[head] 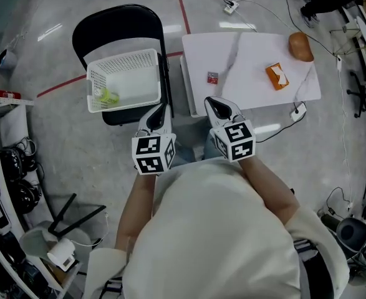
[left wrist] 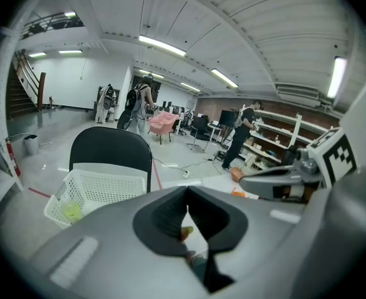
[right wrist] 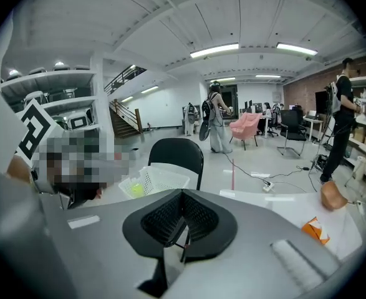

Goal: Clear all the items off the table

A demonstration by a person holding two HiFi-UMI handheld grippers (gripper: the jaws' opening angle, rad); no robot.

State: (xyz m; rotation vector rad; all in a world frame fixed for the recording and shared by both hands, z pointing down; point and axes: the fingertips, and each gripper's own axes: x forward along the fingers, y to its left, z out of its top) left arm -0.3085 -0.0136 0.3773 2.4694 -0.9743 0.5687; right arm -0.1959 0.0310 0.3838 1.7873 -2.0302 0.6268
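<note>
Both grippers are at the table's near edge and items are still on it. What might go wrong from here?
1. The brown item lies at the far corner of the table; a nudge may roll it off.
2. The basket sits on a chair beside the table, across a gap; a carried item could drop to the floor.
3. The red item is tiny; the fingers may slip off it.

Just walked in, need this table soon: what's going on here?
A person is clearing the white table with a gripper in each hand. The left gripper and right gripper are both empty, fingers together, by the table's near edge. A yellow-green item lies in the white basket on the chair; a small red item, an orange packet and a brown lump remain on the table.
</note>
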